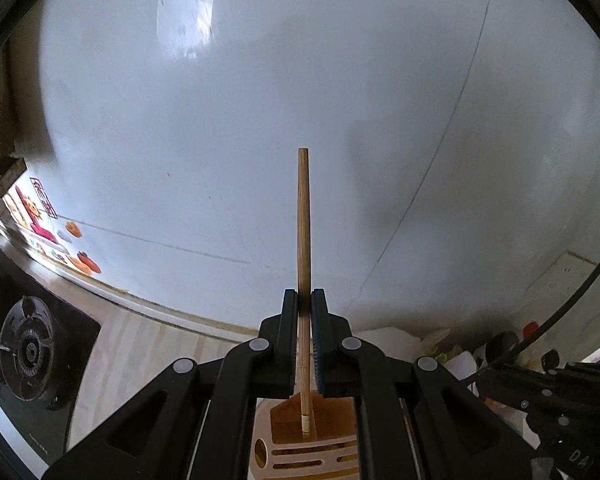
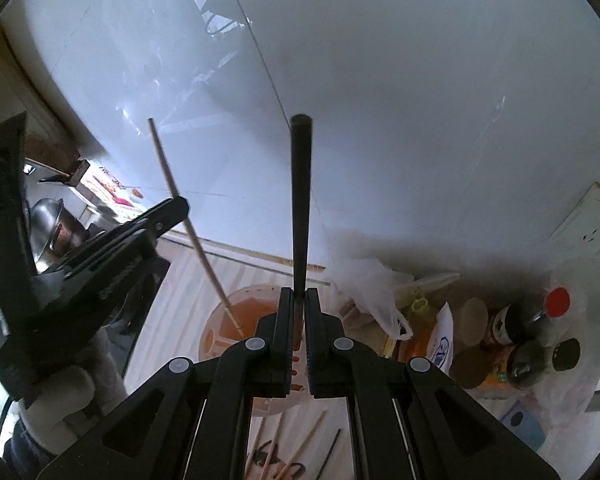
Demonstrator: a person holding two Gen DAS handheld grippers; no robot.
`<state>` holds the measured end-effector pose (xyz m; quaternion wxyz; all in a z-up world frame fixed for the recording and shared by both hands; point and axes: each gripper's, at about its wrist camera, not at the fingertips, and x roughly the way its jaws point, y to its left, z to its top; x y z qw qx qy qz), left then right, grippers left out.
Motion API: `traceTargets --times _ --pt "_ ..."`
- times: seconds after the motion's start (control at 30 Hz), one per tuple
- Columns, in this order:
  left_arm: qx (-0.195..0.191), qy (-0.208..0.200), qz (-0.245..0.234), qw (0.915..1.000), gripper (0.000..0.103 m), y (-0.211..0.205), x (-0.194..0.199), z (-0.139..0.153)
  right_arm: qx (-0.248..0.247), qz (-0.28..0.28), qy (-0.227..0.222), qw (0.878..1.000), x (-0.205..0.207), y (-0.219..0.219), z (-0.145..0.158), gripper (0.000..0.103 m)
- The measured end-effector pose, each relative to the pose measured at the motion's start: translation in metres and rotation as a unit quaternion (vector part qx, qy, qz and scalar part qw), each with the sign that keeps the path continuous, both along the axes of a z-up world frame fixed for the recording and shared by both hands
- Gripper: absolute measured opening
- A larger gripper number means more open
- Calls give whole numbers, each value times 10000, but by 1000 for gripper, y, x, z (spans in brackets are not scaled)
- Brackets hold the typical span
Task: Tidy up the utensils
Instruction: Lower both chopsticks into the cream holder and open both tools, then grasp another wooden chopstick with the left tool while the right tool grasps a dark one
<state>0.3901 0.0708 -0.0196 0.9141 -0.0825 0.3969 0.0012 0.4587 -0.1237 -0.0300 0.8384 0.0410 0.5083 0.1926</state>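
Against the white tiled wall [image 1: 260, 120], the pale worktop [image 2: 188, 292] carries an orange-and-cream utensil holder [image 2: 252, 312]. Over it, the left hand-held gripper [image 1: 304, 300] pinches a wooden chopstick [image 1: 303, 216] between its fingers, the stick upright and its lower end reaching into the holder's top. Beside it, the right hand-held gripper [image 2: 299, 300] clamps a black chopstick [image 2: 301, 200] upright above the same holder. Loose chopsticks [image 2: 300, 444] lie on the worktop nearer the camera.
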Motion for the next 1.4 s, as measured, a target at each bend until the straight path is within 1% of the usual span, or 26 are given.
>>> traceTargets --times 0.13,0.27,0.33,0.4,0.43,0.47,0.5,0.53,0.57,0.63,0.67,0.7,0.73,0.8,0.83,0.9,0.97,1.03,1.13,1.17,1.2,1.23,1.27,1.33,1.37,1.4 --pt "6 181 -76 9998 4 -1 0 -8 61 12 220 9997 2 1 -10 5" --pt "-187 330 -159 9992 7 -1 -8 -8 48 203 473 9987 4 9 -20 6" --pt "-229 284 -212 9991 9 0 -19 -1 -10 295 578 9979 3 16 -27 6" --pt "-112 236 -139 9996 17 -2 -29 8 -20 256 609 9978 1 16 -31 9" --pt "-19 214 -71 9997 32 0 -36 12 -34 204 577 9981 0 14 -32 21" --pt "25 175 -32 9998 53 0 -41 15 -61 113 483 9988 -3 12 -30 29" --pt "49 107 42 9999 63 3 -48 17 -72 -23 347 9994 -8 6 -28 43" --pt "63 10 127 9999 75 8 -56 19 -123 -155 177 9996 -15 1 -24 52" --pt "119 -125 215 9996 82 11 -67 21 -166 -252 48 9995 -21 -3 -22 54" --pt "235 -199 312 9990 87 13 -79 22 -120 -484 -116 9987 -33 -13 -18 57" --pt "324 -208 368 9986 92 14 -86 21 -9 -645 -222 9977 -43 -23 -17 59" --pt "396 -185 407 9982 98 14 -93 19 62 -745 -300 9968 -50 -29 -17 66" --pt "420 -177 425 9981 103 15 -98 18 122 -837 -381 9957 -57 -35 -18 76" --pt "503 -182 473 9974 103 14 -112 11 138 -1072 -606 9923 -76 -46 -21 85" --pt "514 -178 487 9973 103 13 -119 7 100 -1186 -705 9904 -85 -52 -24 91" --pt "529 -124 485 9973 103 10 -130 -1 84 -1351 -773 9878 -100 -58 -30 96" --pt "538 -10 454 9975 103 6 -137 -15 64 -1454 -860 9856 -113 -66 -38 96" --pt "591 83 477 9971 103 3 -148 -28 -114 -1585 -828 9838 -127 -70 -51 96" --pt "680 339 554 9956 103 -1 -159 -53 -119 -1616 -383 9860 -146 -75 -83 96" --pt "720 498 563 9946 103 -2 -162 -67 -128 -1617 -267 9864 -149 -78 -90 96" --pt "747 633 564 9936 103 -2 -164 -78 -123 -1599 -71 9870 -155 -79 -104 93" --pt "783 782 556 9923 103 -4 -166 -92 -142 -1585 81 9872 -158 -79 -115 83" --pt "806 906 540 9912 103 -5 -168 -102 -207 -1567 285 9870 -162 -79 -130 76" --pt "914 1196 489 9874 103 -7 -171 -130 -268 -1516 683 9857 -170 -75 -159 53" --pt "961 1429 434 9841 103 -9 -172 -149 -275 -1471 940 9843 -175 -75 -179 47" --pt "989 1617 367 9812 103 -10 -173 -164 -293 -1420 1102 9833 -178 -73 -191 39"
